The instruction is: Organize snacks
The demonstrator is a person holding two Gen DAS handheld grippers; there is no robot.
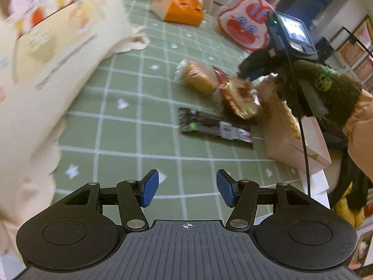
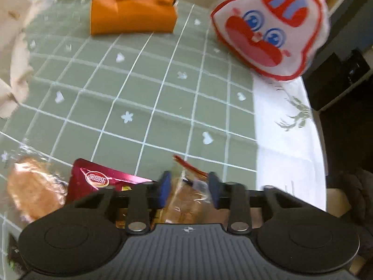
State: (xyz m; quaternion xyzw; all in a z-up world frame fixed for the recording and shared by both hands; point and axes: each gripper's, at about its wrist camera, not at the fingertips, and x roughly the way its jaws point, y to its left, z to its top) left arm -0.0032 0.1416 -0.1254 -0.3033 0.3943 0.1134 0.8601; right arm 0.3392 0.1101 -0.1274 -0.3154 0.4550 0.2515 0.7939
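Observation:
My left gripper is open and empty above the green checked tablecloth. My right gripper is shut on a clear-wrapped bread snack; in the left wrist view it holds that wrapped bread over the snack pile. A second wrapped bun lies beside a red snack packet. A dark long snack bar lies in front of them.
A large cream printed bag fills the left. An orange bag and a white-and-red cartoon bag stand at the far side. A pink box sits at the right table edge.

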